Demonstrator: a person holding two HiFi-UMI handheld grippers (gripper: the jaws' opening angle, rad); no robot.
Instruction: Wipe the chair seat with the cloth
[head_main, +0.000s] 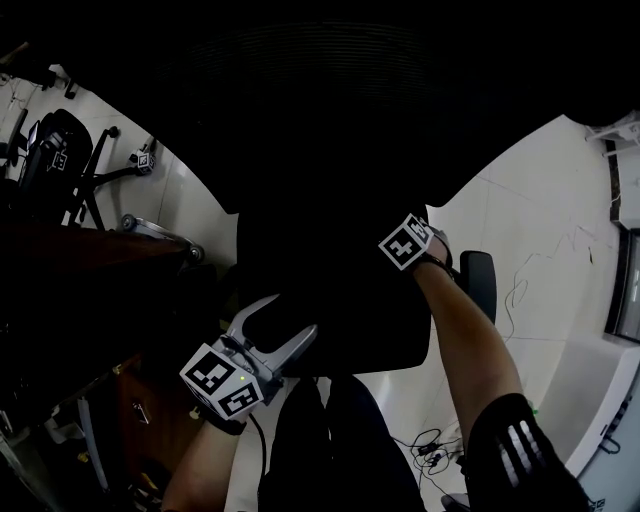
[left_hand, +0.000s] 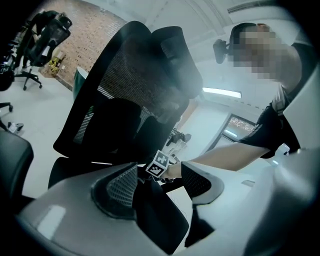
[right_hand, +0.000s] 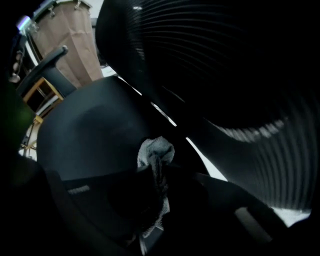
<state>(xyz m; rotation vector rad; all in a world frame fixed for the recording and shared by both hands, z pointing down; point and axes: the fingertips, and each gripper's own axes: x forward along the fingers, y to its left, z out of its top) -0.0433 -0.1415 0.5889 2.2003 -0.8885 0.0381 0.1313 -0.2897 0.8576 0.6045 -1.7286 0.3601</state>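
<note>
A black office chair fills the middle of the head view, its dark seat (head_main: 335, 310) below the mesh backrest (head_main: 330, 110). My right gripper (right_hand: 157, 176) is shut on a grey cloth (right_hand: 156, 151), which bunches out past the jaws just above the seat (right_hand: 95, 130). In the head view only this gripper's marker cube (head_main: 408, 242) shows, at the seat's right side, and the cloth is lost in the dark. My left gripper (head_main: 288, 322) hangs open at the seat's front left corner, holding nothing. From the left gripper (left_hand: 162, 187) I see the backrest (left_hand: 135, 80) and the right gripper's cube (left_hand: 161, 164).
Other office chairs (head_main: 60, 150) stand at the back left on the white floor. A dark wooden desk (head_main: 80, 260) lies left of the chair. The chair's right armrest (head_main: 478, 280) sticks out beside my right forearm. Cables (head_main: 440, 450) trail on the floor at the lower right.
</note>
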